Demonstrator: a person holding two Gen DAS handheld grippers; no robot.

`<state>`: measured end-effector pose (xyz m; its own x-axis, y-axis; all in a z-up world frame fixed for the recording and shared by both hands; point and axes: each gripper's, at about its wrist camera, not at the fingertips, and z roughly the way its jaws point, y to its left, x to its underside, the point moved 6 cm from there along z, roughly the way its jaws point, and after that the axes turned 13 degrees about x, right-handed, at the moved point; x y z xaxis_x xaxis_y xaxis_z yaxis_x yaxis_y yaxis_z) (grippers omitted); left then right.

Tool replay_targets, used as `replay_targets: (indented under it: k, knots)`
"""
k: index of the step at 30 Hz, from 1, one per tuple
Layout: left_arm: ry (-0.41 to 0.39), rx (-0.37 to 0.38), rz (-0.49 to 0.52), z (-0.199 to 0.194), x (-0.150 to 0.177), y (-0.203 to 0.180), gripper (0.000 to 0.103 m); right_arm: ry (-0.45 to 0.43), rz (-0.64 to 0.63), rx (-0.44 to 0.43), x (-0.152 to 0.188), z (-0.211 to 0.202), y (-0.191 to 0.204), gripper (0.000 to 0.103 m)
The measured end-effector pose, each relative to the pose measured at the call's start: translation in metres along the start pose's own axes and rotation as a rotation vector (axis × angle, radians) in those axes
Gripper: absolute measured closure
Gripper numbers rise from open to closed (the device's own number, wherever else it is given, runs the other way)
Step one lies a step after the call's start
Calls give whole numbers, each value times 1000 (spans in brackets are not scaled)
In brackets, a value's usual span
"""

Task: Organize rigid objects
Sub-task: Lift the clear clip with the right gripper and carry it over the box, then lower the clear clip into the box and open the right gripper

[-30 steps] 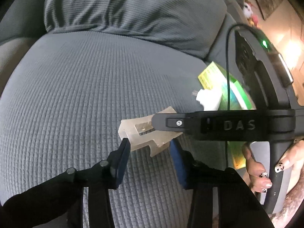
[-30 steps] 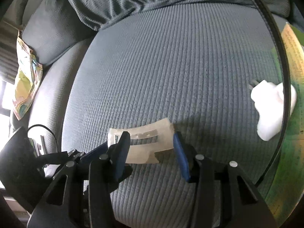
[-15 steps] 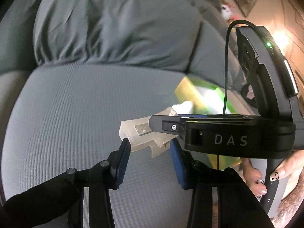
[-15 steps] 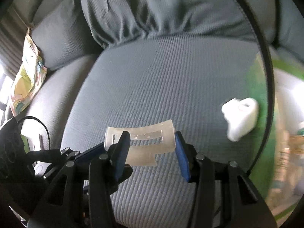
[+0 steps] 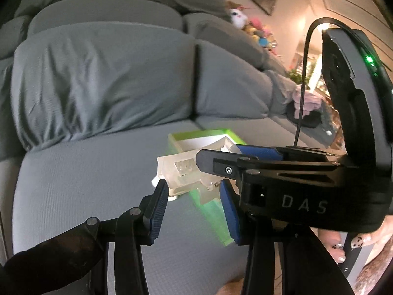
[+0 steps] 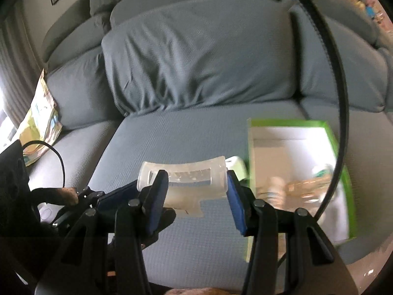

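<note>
A translucent whitish plastic part (image 5: 183,172) (image 6: 186,177) hangs above the grey sofa seat, gripped from two sides. My left gripper (image 5: 194,191) is shut on its lower edge. My right gripper (image 6: 196,184) is shut on its two ends, and its black body crosses the left wrist view (image 5: 282,172). A green box (image 6: 294,172) with a white inside lies on the seat to the right; it also shows in the left wrist view (image 5: 203,137). A small white object (image 6: 237,163) lies on the seat beside the box, mostly hidden behind the part.
The grey sofa seat (image 6: 184,132) and back cushions (image 6: 196,56) fill both views. A colourful bag (image 6: 39,120) leans at the sofa's left end. Toys (image 5: 255,34) sit far right on the sofa back. The box holds several blurred items (image 6: 302,186).
Both grippers have lifted the plastic part off the seat and tilted up. More of the back cushions and the open green box have come into view.
</note>
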<state>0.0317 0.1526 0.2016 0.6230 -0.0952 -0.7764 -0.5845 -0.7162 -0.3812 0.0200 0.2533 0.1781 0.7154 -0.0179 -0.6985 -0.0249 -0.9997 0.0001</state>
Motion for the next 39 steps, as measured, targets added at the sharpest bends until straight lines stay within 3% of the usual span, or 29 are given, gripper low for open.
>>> replay_targets:
  k: [7, 15, 23, 39]
  knots:
    - [13, 44, 90, 24, -13, -49, 59, -74, 71, 65, 2, -31, -52, 55]
    - [68, 102, 137, 66, -8, -89, 59, -68, 162, 122, 18, -36, -107, 53]
    - [131, 152, 117, 106, 2, -94, 59, -23, 200, 170, 33, -19, -136, 53]
    - [249, 184, 28, 157, 27, -82, 59, 114, 256, 177, 58, 33, -159, 53]
